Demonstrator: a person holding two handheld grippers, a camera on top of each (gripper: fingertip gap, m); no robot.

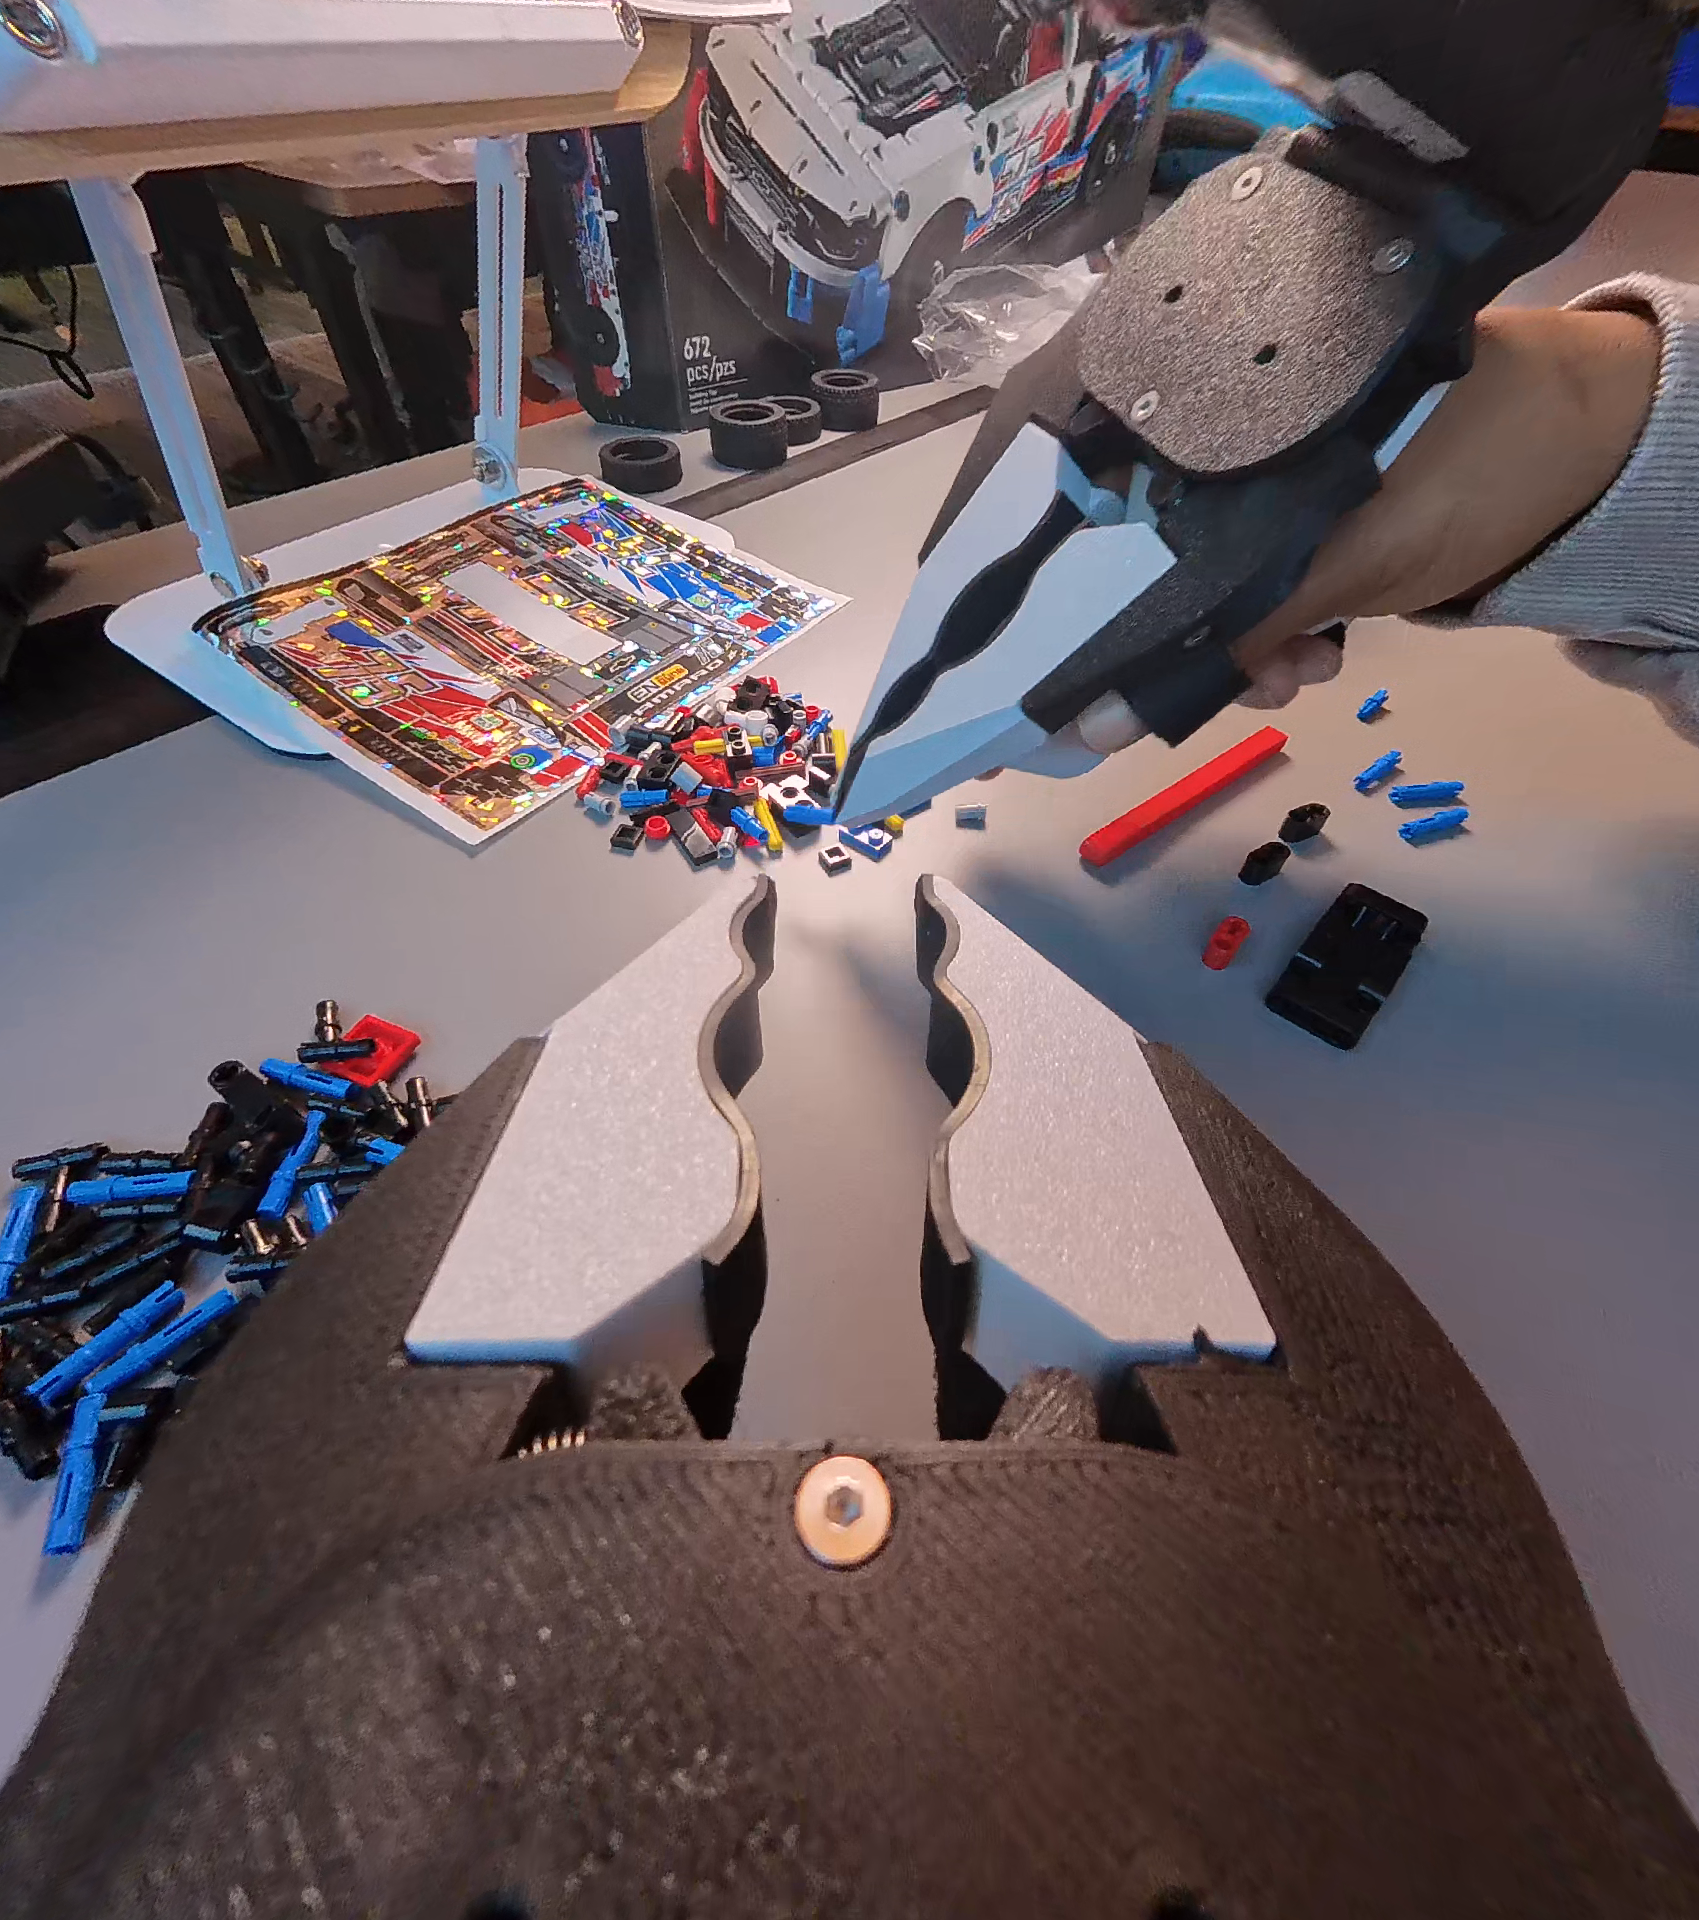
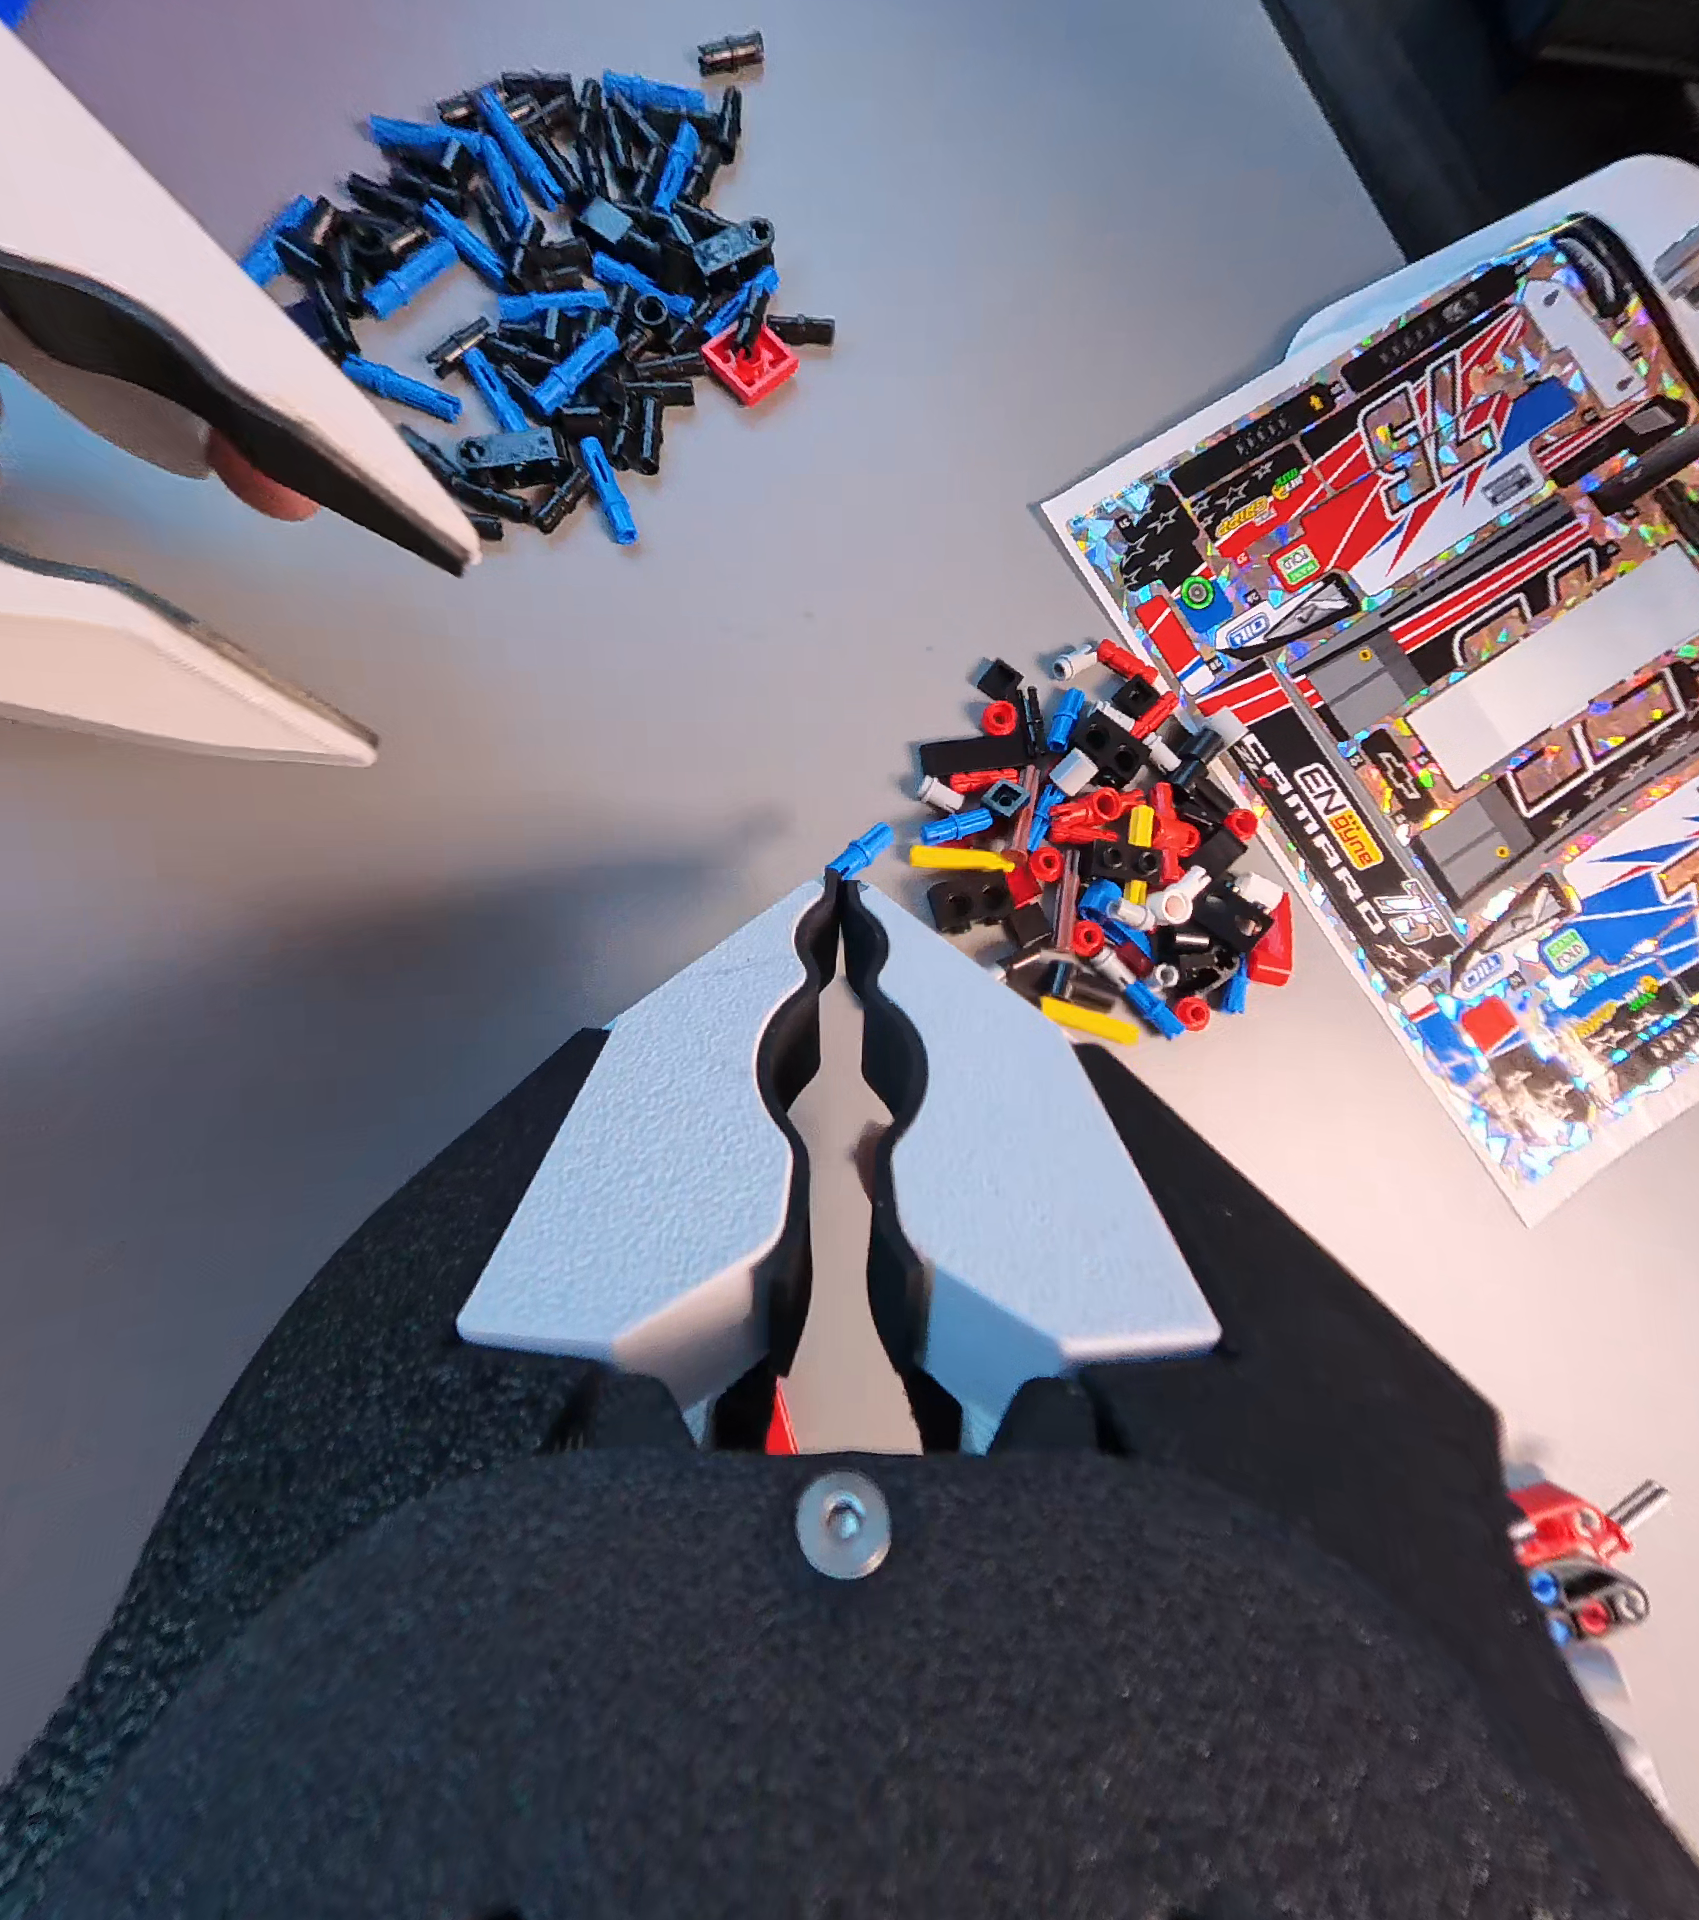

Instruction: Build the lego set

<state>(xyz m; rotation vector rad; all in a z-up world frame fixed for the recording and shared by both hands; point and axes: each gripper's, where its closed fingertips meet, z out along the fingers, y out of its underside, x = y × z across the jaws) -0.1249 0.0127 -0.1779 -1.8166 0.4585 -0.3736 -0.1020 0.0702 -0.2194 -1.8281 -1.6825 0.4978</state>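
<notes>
Grey table [image 1: 1447, 1351] carries everything.

Set box [image 1: 876, 208], far ahead of the left gripper, stands upright at the back edge; loose black tyres [image 1: 751, 431] sit in front of it, parked out of the working area.

Sticker sheet [image 2: 1499, 727], ahead and right of the right gripper, lies flat on a white stand base [image 1: 159, 634], likely to keep it uncreased.

Pin pile [image 1: 149, 1247], black and blue, just left of the left gripper; one red plate [image 1: 372, 1047] on its far edge. Looks pre-sorted by type.

Mixed pile [image 2: 1094, 894] of small coloured parts, immediately ahead and right of the right gripper's tips.

Right of the left gripper, well apart: red beam [image 1: 1183, 795], black block [image 1: 1346, 964], a few blue pins [image 1: 1427, 810]. Laid out singly, probably as parts for the current step.

Left gripper [image 1: 845, 904]: fingers spread, nothing between them, hovering over bare table.

Right gripper [image 2: 840, 899]: tips pressed together at the near edge of the mixed pile, angled steeply down. A blue pin [image 2: 860, 850] sits right at the tips; cannot tell whether it is pinched or only touching.

Judgement: picking a small part from the mixed pile; build itself barely started.
</notes>
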